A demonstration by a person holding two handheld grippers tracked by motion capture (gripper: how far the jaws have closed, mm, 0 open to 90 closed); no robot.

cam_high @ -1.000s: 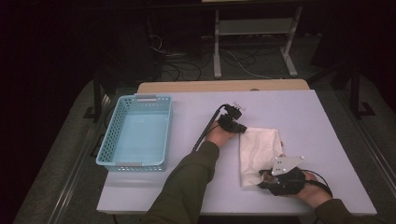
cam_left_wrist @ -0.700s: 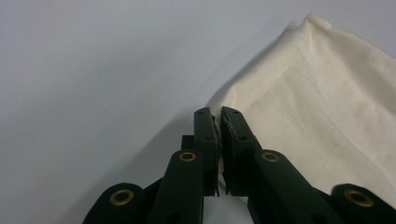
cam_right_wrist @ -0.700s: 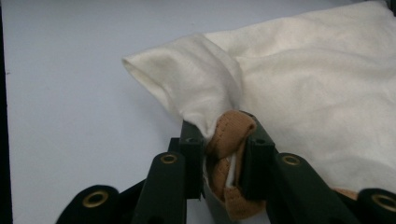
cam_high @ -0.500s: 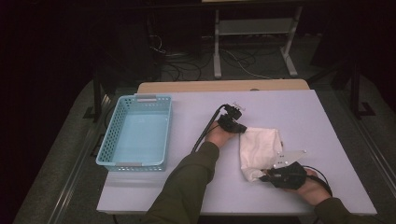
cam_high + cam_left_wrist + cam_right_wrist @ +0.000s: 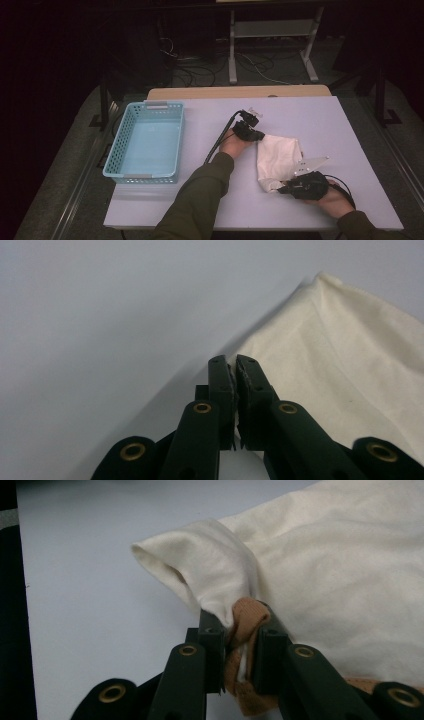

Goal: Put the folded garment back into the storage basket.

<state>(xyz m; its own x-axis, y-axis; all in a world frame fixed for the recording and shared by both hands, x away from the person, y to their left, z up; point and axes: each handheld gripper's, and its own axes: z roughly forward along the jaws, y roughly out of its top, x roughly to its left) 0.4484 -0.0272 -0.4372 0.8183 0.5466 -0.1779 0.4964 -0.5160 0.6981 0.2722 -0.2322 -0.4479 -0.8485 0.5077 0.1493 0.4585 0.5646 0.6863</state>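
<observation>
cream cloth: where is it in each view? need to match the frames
High view: the cream cloth lies right of centre on the table, between the left gripper and the right gripper.
Left gripper view: right half, its edge pinched in the shut jaws.
Right gripper view: upper right, a bunched corner with a tan hem clamped in the jaws.
Shared landmark: the pale table top beside the cloth.

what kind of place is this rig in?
Probably a lab or workshop recording station, not a home: a plain white table under bright light in a dark room, a metal stand behind it, and loose cables on the floor.
</observation>
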